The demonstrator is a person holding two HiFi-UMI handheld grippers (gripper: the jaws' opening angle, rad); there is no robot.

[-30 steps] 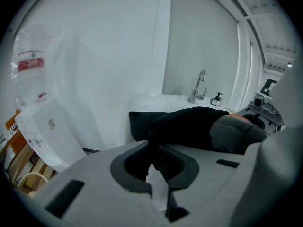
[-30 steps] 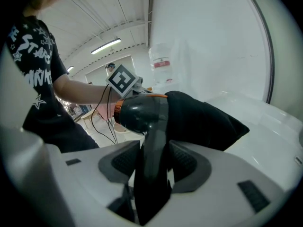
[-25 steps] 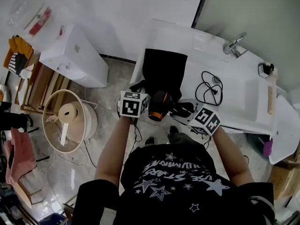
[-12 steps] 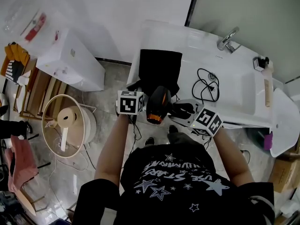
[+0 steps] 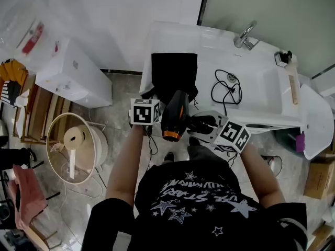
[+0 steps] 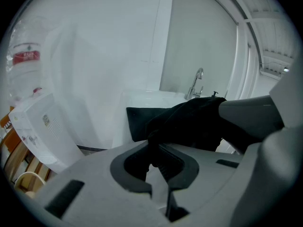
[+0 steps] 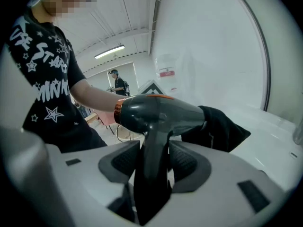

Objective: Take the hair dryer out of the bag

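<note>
Hair dryer (image 5: pixel 174 116): centre of the head view, between the two grippers. It is out over the basin's front edge, and its front end meets the bag's mouth.
Left gripper (image 5: pixel 153 97): just left of the dryer. The left gripper view (image 6: pixel 154 160) shows its jaws closed on a fold of the bag's black cloth, pinning that edge.
Bag (image 5: pixel 174 73): black, lying flat on the left end of the white basin (image 5: pixel 261 103), above the dryer in the frame, with its mouth turned down-frame toward the person.
Long axis: the dark barrel runs up and down the head view. The orange-ringed rear end is lowest and nearest the person, and the front end points into the bag. In the right gripper view (image 7: pixel 161 113) black cloth laps that front end at frame right, and how much is covered cannot be told.
Right gripper (image 5: pixel 201 123): just right of the dryer. The right gripper view (image 7: pixel 151 164) shows its jaws wide apart and clamped on the handle, which hangs straight down between the pads.
Cord (image 5: pixel 226 90): a black loop lying on the basin at right of the bag, apart from both grippers. Whether it belongs to the dryer cannot be told.
Deciding relation: the bag lies up-frame of the barrel's front end, so the pull should probably go down-frame along the barrel, away from the pinned mouth. The right hand would carry the dryer and the left would only hold the cloth back.
</note>
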